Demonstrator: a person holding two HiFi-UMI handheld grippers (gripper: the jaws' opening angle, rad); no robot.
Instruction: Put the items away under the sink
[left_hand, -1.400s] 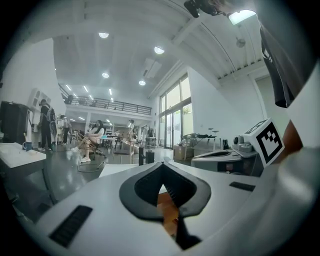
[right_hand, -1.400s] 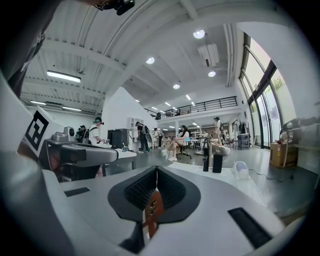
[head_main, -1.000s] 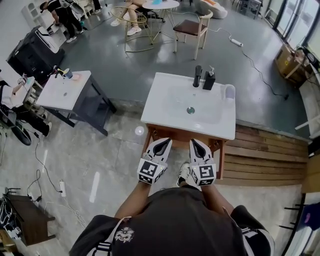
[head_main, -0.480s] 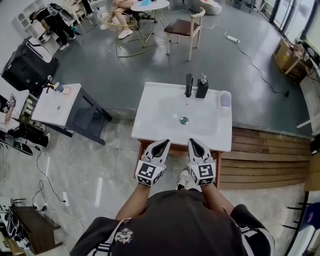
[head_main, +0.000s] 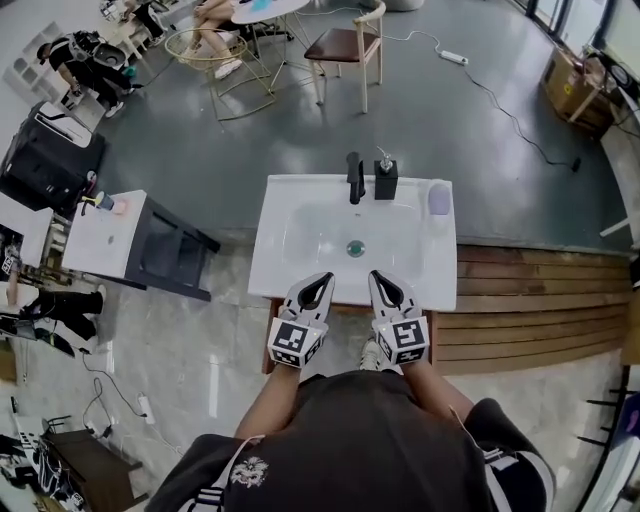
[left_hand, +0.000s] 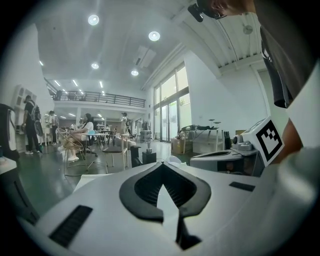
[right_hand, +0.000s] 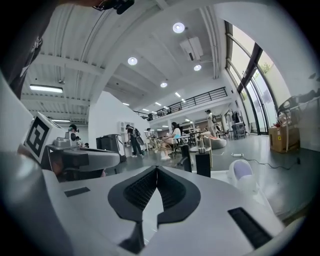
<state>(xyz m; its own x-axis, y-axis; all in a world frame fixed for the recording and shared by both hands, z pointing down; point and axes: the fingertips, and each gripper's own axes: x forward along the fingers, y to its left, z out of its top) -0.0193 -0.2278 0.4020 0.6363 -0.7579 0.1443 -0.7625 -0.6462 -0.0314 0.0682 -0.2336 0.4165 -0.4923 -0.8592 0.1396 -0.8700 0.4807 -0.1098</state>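
The white sink stands just ahead of me on a wooden cabinet, little of which shows. At the back of the basin stand a black faucet, a black soap dispenser and a pale lilac cup. My left gripper and right gripper are side by side, their tips over the sink's front rim. Both are shut and empty. In the left gripper view the left gripper points across the basin. In the right gripper view the right gripper does the same, with the dispenser and cup beyond.
A second white sink unit with a dark cabinet stands to the left. Wooden decking runs along the right. Farther back are a wooden chair, a round table and seated people. A power strip lies on the floor at lower left.
I have come closer to the sink: it sits lower in the head view, and the gripper tips now overlap its front rim. Both grippers stay shut, side by side.
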